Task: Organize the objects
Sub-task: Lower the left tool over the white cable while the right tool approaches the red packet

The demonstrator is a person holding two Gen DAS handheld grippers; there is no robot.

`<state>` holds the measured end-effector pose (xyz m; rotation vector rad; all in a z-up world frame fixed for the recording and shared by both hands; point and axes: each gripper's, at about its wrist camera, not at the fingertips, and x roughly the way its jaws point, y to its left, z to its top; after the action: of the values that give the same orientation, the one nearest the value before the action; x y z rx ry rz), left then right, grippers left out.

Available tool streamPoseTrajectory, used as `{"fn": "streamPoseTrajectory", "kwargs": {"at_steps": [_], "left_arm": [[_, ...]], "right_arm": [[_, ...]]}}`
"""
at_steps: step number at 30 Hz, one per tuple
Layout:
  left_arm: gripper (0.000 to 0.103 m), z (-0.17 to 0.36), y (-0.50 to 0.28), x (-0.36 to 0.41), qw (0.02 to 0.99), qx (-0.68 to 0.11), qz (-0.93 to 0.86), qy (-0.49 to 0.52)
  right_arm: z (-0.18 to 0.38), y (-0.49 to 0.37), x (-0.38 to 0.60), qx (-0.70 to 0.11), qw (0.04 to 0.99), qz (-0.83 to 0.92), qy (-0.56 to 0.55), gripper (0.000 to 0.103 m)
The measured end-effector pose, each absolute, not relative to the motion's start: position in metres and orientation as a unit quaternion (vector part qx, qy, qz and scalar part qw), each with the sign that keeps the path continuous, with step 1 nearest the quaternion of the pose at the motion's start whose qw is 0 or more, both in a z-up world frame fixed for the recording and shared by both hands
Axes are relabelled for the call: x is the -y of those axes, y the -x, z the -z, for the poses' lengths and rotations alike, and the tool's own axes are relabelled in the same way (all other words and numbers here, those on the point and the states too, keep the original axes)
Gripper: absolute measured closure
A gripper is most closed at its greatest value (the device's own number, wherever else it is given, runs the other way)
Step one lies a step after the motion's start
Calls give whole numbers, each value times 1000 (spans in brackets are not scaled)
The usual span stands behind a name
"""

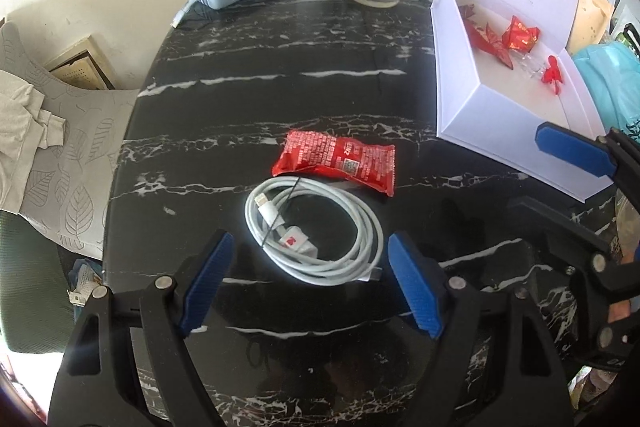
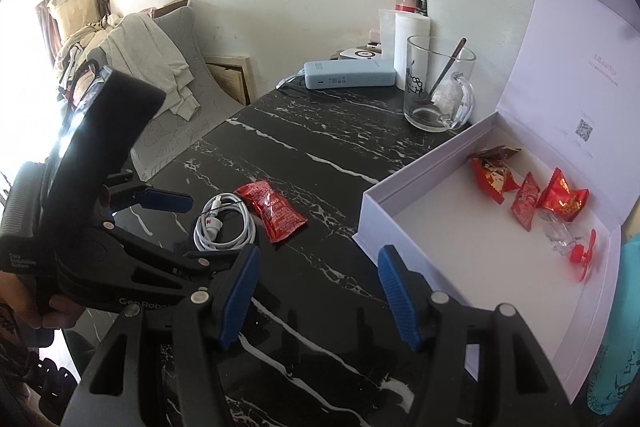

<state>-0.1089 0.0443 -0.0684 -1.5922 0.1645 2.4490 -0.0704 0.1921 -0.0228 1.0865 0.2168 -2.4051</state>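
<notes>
L gripper: jaws apart, nothing held, straddling the coiled white cable w/o touching, looks set to grab it
R gripper: jaws apart, empty, hovering betw cable and white box
cable: x1, on black marble table, touching red snack packet
box: lid up, prob the drop spot
in box: 3 red packets, 1 red mini fan, 1 clear item, can't tell what
loose packets: x1

We count one coiled white cable just ahead of the left gripper. One red snack packet beyond it. Four red wrapped sweets in one white box, ahead-right of the right gripper. One glass mug, one blue power bank farther off.
</notes>
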Motion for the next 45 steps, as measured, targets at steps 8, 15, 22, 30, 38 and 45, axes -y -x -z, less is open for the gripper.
{"fn": "streamPoseTrajectory", "kwargs": {"at_steps": [8,15,22,30,38,45], "left_arm": [[22,81,112,-41,101,-60,-833,541],[22,80,112,-17,92,-53,-837,536],[21,79,115,13,82,-47,-838,537],[21,79,115,36,77,-43,-839,537],[20,80,117,36,87,-48,-839,535],[20,79,122,28,101,-60,-838,533]], "right_arm": [[30,77,-181,-71,266,872,-406,41],[40,89,-161,-69,290,862,-411,41],[54,103,-128,-101,303,853,-412,41],[68,121,-105,-135,292,851,-415,41],[79,129,-98,-148,283,849,-421,45],[76,125,-104,-147,274,852,-420,77]]}}
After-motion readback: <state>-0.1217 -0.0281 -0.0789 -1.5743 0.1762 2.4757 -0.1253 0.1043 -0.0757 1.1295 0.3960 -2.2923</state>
